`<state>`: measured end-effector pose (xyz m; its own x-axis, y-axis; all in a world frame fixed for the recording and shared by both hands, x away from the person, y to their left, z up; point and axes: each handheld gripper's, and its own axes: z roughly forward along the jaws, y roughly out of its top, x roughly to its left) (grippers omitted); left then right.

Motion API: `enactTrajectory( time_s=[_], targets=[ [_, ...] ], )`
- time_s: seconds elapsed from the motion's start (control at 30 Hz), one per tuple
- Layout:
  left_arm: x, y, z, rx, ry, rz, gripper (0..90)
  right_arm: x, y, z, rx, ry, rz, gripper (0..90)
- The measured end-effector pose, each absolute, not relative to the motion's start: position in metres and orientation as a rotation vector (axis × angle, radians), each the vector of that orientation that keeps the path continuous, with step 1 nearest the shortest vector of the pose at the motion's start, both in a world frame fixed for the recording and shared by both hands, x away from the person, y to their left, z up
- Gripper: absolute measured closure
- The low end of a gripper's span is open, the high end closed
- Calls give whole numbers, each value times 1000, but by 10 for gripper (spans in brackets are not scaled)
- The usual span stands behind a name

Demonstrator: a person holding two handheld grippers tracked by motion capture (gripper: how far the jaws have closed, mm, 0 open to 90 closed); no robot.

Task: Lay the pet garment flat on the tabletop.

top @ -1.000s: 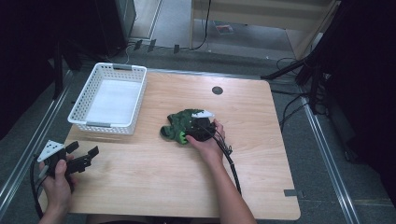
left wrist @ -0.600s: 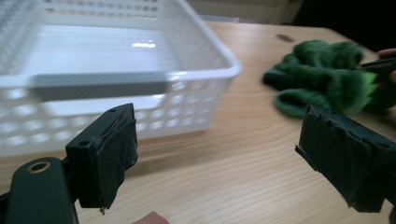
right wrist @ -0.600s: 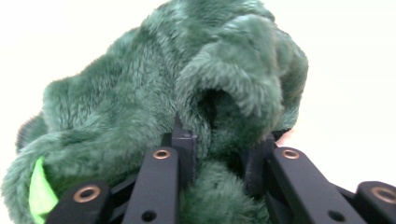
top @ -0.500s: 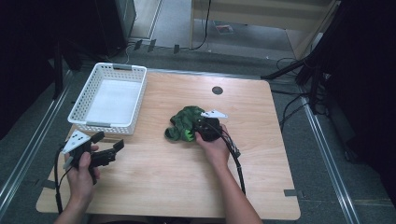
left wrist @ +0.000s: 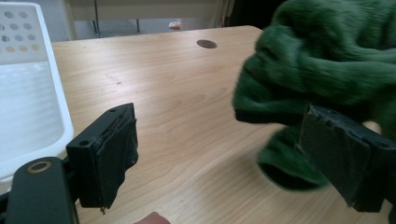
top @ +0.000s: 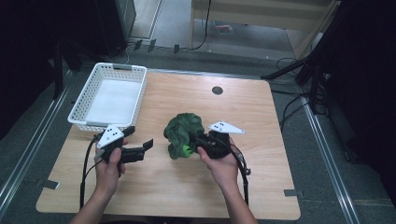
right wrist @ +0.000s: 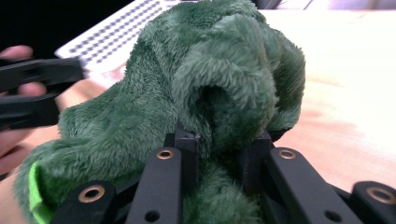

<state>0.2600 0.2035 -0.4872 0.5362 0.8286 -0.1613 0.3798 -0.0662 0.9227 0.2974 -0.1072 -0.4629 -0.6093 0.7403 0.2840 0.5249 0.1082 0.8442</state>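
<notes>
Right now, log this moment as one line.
right gripper: shut on green plush toy, lifted | left gripper: open, empty, beside toy | white basket: empty

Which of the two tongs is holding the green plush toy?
The right tongs hold the green plush toy: their jaws pinch its fur, as the right gripper view shows. The left tongs stand open beside the white basket, with nothing between the jaws.

Black grippers: left gripper (top: 136, 144), right gripper (top: 200, 139); grey triangular plates, black cables, brass-ringed screw holes.
</notes>
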Motion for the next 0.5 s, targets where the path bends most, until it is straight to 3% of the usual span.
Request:
enactTrajectory(
  time_s=[0.07,0.17,0.2,0.37,0.5],
  targets=[
    [259,206,-490,1670,1027,505,124,286,-109,-468,1279,2163,1492,669],
    [259,208,-499,1670,1047,490,127,285,-110,-487,1277,2158,1320,369],
    [259,208,-502,1678,1058,487,127,286,-115,-489,1316,2142,1281,342],
    [258,203,-507,1705,1051,473,131,281,-145,-471,1340,2032,1369,364],
    [260,199,-509,1725,1054,460,133,265,-137,-469,1185,2154,1432,385]
  ],
)
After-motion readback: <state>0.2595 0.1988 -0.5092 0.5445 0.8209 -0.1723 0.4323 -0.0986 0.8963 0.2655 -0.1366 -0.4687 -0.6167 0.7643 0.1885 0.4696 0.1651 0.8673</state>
